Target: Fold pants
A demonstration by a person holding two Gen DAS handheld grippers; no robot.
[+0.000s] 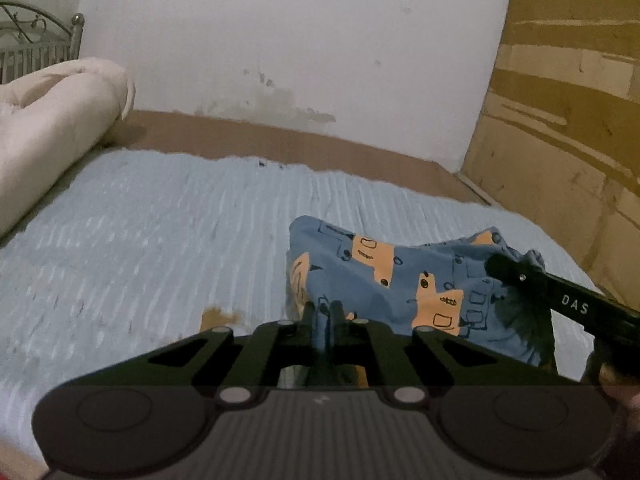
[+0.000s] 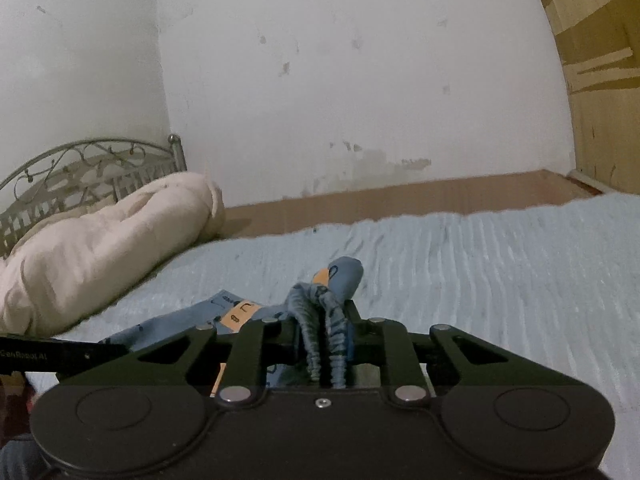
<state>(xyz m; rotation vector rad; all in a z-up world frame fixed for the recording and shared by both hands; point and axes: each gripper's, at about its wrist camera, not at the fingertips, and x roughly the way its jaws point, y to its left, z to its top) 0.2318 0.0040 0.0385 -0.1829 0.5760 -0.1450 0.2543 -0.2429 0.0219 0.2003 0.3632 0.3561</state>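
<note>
On the bed (image 1: pixel 160 220), the blue patterned pants (image 1: pixel 400 276) lie bunched; the left tool (image 1: pixel 323 312) pinches a fabric edge, and the right tool (image 2: pixel 325 320) clamps the gathered waistband near a pale rolled blanket (image 2: pixel 100 240)

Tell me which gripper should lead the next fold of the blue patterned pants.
Probably right. The right gripper is shut on the bunched ribbed waistband of the blue orange-patterned pants, with bare light blue bedspread beyond it. The left gripper pinches a fabric edge and can anchor.
</note>
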